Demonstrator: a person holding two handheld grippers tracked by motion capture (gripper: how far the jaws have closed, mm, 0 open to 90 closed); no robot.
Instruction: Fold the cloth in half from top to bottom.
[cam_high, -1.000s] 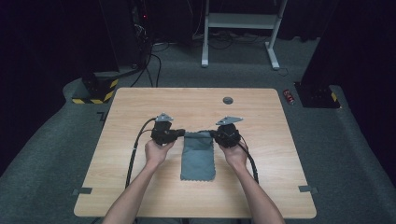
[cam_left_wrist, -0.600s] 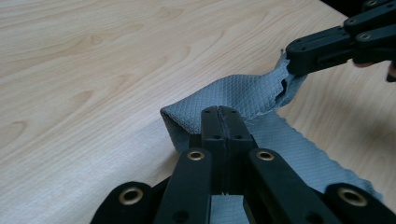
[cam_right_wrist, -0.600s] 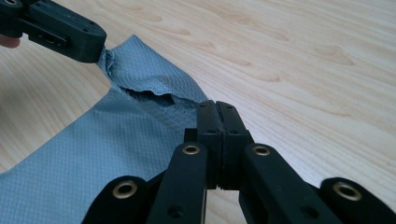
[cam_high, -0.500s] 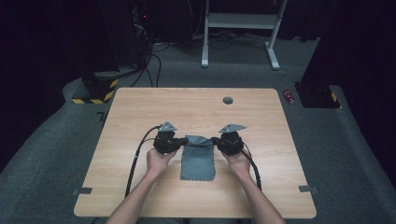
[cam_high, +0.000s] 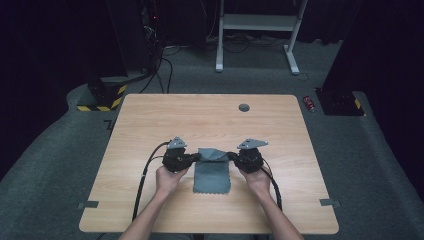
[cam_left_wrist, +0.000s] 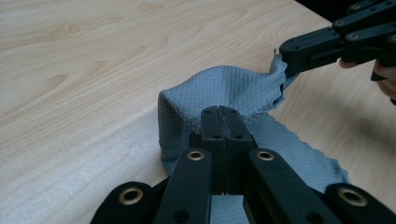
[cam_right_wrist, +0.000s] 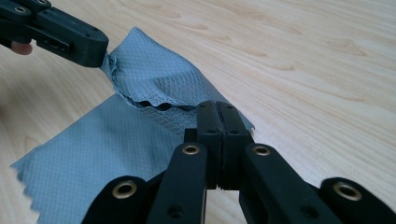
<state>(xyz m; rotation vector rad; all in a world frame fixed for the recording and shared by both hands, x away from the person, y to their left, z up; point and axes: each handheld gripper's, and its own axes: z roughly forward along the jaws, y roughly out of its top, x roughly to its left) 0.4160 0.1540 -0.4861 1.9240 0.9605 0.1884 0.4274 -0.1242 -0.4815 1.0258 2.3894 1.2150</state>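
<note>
A grey waffle-weave cloth (cam_high: 212, 172) lies on the wooden table (cam_high: 150, 117) in front of the person. My left gripper (cam_high: 198, 157) is shut on the cloth's far left corner, and its closed jaws pinch a raised fold of cloth (cam_left_wrist: 219, 86) in the left gripper view. My right gripper (cam_high: 230, 156) is shut on the far right corner. In the right gripper view the cloth (cam_right_wrist: 93, 154) spreads flat below the lifted edge (cam_right_wrist: 154, 77). The far edge hangs slack between the two grippers, held just above the rest of the cloth. The near part rests flat on the table.
A small dark round disc (cam_high: 244, 107) sits near the table's far edge. Black cables (cam_high: 142, 180) trail from the grippers toward the person. On the floor beyond stand a white metal frame (cam_high: 255, 22), a red can (cam_high: 311, 103) and a yellow-black striped base (cam_high: 100, 102).
Both hands have come toward the person with the cloth's far corners, drawing the far edge back over the cloth. Both grippers stayed shut.
</note>
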